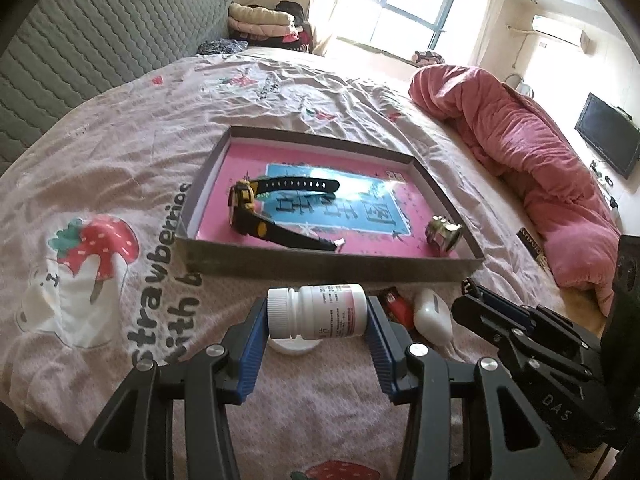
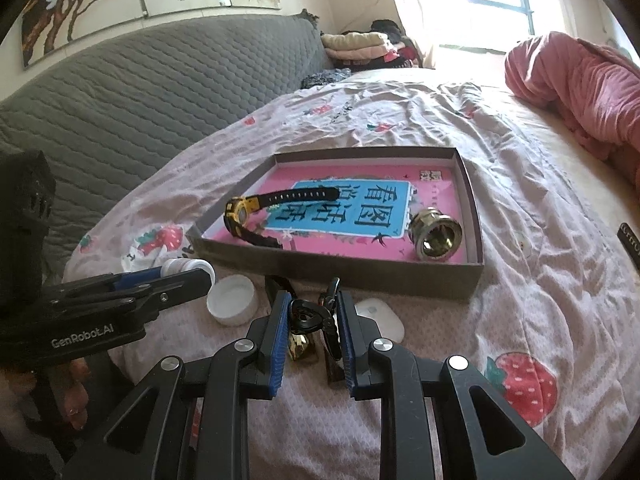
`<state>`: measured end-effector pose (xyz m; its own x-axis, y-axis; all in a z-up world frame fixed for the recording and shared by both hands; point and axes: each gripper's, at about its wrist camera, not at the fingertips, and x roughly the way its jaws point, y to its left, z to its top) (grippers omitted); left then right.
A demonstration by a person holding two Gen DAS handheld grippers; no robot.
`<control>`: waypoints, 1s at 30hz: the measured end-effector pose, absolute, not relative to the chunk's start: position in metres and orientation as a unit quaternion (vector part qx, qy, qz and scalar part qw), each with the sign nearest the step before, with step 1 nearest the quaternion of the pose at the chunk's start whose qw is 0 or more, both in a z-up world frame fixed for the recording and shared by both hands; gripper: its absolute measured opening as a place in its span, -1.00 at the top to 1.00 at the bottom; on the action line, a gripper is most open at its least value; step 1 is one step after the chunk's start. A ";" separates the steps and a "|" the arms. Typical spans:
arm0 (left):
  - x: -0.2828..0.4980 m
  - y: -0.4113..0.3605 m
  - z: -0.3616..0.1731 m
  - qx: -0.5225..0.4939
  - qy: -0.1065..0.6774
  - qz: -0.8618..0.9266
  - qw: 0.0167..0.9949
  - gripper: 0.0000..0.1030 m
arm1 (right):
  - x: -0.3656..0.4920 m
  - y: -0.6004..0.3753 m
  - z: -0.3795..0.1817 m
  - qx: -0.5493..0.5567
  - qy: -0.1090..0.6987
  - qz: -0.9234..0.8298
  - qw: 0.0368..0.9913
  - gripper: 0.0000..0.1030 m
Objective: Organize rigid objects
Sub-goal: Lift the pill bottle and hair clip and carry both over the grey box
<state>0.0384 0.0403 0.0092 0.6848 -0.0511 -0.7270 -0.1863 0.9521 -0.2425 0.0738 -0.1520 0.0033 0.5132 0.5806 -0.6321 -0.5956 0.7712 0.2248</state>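
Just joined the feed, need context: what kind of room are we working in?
A bedroom, most likely: the work surface is a bed with a strawberry-print sheet, a pink quilt bunched beside it, and a wall-mounted TV.

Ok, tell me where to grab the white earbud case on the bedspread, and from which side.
Grip the white earbud case across its narrow middle, coming from above. It lies flat on the bedspread with its rounded ends tapering, and the box wall stands close behind, so a low approach looks cramped.
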 end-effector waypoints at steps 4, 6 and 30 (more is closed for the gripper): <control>0.042 0.047 0.012 -0.148 0.384 0.044 0.910 0.08 | 0.079 -0.153 0.004 -0.001 0.360 0.337 0.870 0.55; 0.045 0.052 0.013 -0.149 0.379 0.048 0.912 0.08 | 0.082 -0.154 0.005 0.005 0.358 0.336 0.871 0.55; 0.085 0.090 -0.001 -0.137 0.362 0.077 0.919 0.08 | 0.115 -0.145 0.009 0.008 0.335 0.346 0.877 0.55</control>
<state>0.0849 0.0897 -0.0011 0.7258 0.0429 -0.6866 -0.2411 0.9506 -0.1956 0.1149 -0.1446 0.0085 0.5370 0.6117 -0.5810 -0.6008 0.7607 0.2456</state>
